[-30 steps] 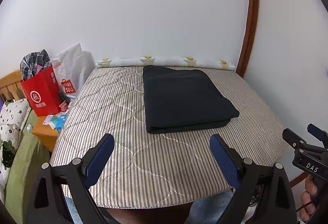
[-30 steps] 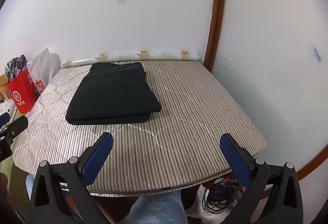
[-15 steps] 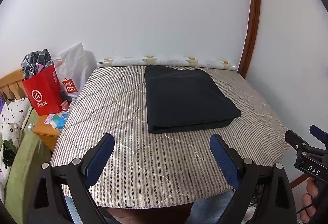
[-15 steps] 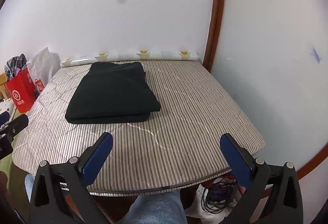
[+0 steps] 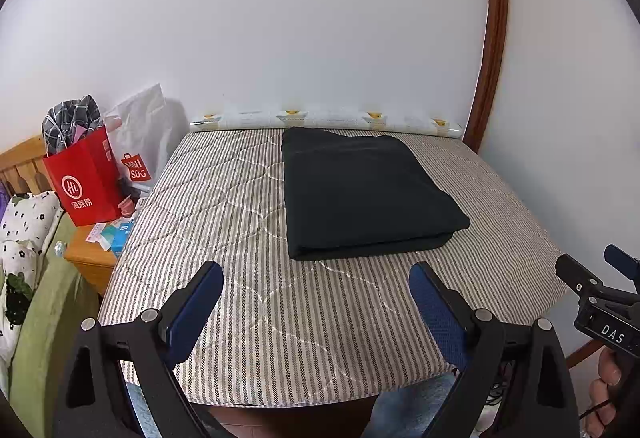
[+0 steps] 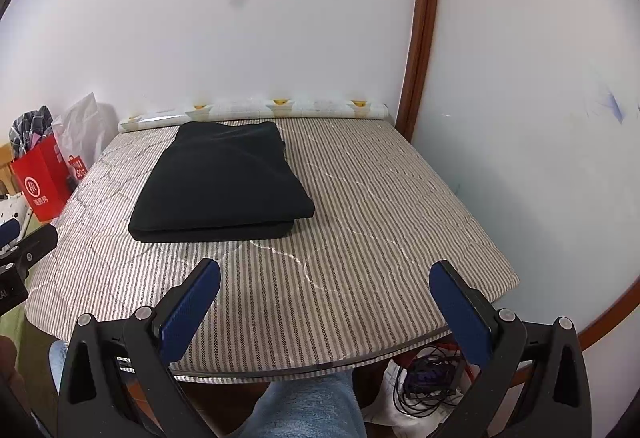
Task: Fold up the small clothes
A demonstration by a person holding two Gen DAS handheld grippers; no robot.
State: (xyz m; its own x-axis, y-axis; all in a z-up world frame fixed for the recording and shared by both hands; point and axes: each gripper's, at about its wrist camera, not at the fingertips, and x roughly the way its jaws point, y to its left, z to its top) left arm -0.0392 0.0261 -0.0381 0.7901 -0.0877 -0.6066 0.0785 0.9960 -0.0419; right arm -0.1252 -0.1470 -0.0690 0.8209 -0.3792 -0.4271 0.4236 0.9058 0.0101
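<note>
You hold the left gripper (image 5: 316,294) and right gripper (image 6: 326,292) spread wide, empty, level above the striped mattress's (image 5: 248,278) near edge. The folded black garment (image 5: 360,193) lies mid-mattress; white walls (image 6: 280,17) surround it.

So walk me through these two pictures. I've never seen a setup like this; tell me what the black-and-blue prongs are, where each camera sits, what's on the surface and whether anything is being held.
There is no robot here. A person holds a hand-operated two-finger gripper in each hand, and each gripper carries a wide-angle camera looking forward along its fingers.

One picture comes from the left gripper; its blue-padded fingers fill the bottom. The right gripper supplies the other picture, and it also pokes into the left view's right edge.

Both look at a striped quilted mattress. On it lies a black garment, folded into a neat rectangle, towards the wall. A red paper bag stands on a small wooden cabinet beside the mattress.

Nothing is held: both grippers are open, short of the garment and not touching it.
</note>
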